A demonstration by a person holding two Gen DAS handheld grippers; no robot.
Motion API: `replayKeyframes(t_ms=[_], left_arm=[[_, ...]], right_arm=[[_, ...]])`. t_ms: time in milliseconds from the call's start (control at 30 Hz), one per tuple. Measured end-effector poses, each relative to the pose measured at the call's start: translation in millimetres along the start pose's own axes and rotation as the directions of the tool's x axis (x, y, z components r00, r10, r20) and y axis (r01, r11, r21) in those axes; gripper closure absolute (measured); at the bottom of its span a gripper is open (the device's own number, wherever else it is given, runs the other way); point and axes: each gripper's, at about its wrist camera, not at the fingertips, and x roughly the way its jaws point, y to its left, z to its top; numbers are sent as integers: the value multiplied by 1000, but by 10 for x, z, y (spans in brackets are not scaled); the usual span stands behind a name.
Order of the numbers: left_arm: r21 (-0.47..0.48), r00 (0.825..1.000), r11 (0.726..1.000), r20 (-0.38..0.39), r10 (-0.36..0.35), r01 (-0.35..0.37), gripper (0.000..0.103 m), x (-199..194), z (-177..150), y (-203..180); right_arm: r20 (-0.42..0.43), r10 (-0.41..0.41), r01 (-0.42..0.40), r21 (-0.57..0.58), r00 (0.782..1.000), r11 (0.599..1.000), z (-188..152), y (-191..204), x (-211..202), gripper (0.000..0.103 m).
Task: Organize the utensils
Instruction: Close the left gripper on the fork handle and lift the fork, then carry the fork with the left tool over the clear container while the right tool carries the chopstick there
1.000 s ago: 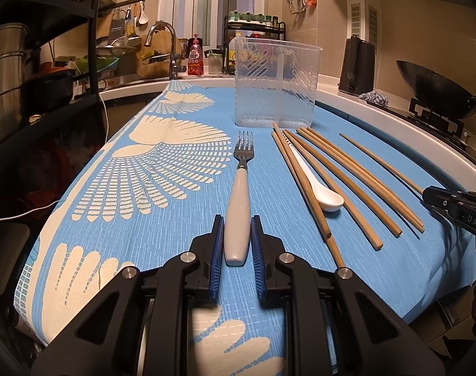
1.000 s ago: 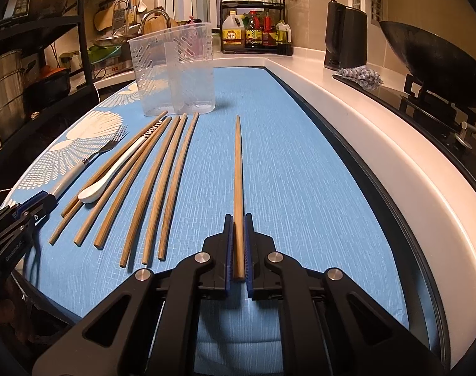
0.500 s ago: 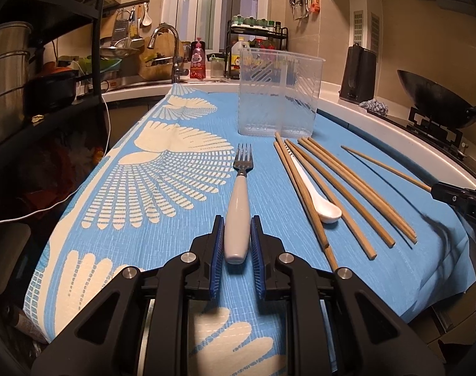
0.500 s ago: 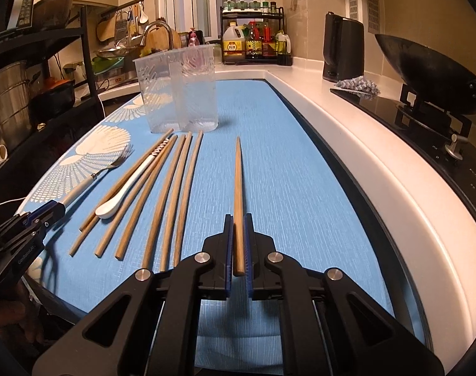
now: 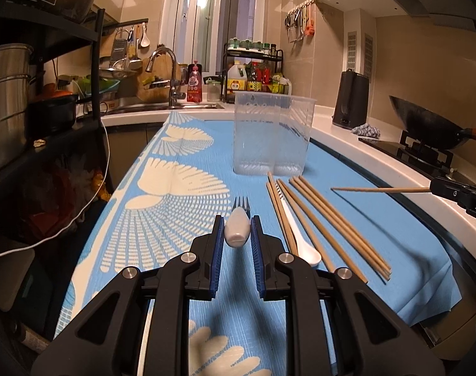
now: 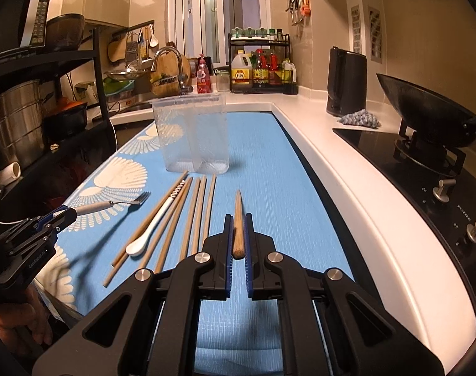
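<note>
Left wrist view: the left gripper (image 5: 237, 233) has its blue-padded jaws nearly closed on the white handle of a metal-tined fork (image 5: 237, 230), which is held off the blue cloth with white fan pattern (image 5: 181, 206) that covers the worktop. The fork points away from the camera, toward a clear plastic two-compartment utensil holder (image 5: 272, 134) standing upright on the cloth further back. To the right of the fork lies a row of brown wooden chopsticks (image 5: 338, 228), flat on the cloth and roughly parallel, with a white ceramic spoon (image 5: 303, 244) among them, its bowl toward the camera. At the right edge the right gripper (image 5: 457, 192) carries a single wooden chopstick (image 5: 379, 190) in the air above the cloth, clear of the others.

From the right wrist view, the right gripper (image 6: 238, 241) has its jaws shut tight on the thick end of that single chopstick (image 6: 238, 219), which points forward toward the holder (image 6: 192, 134). The holder looks empty in both compartments. The loose chopsticks (image 6: 194, 216) and the spoon (image 6: 150, 232) lie left of the held one, and the left gripper (image 6: 49, 222) holds the fork (image 6: 112, 205) at the far left. A black wok (image 6: 426, 109) sits on the hob to the right, well apart from the cloth.
</note>
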Motion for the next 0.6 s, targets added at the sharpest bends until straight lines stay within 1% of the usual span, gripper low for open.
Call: replayKeyframes(t_ms=[333,500,600], left_arm=[[11,999,1000,37,-20,20,86,6,266,16],[1,999,999,28,-35,35,86,71,472,51],[0,999,999,37,-40,40,86,79,610,31]], right_arm=[[59,10,-10,10,998,1000,322,-38,-162,96],[60,20,-22,29,998,999,523,-51,-124,96],[67,26,-28,32,997,999,675,-42,-114,96]])
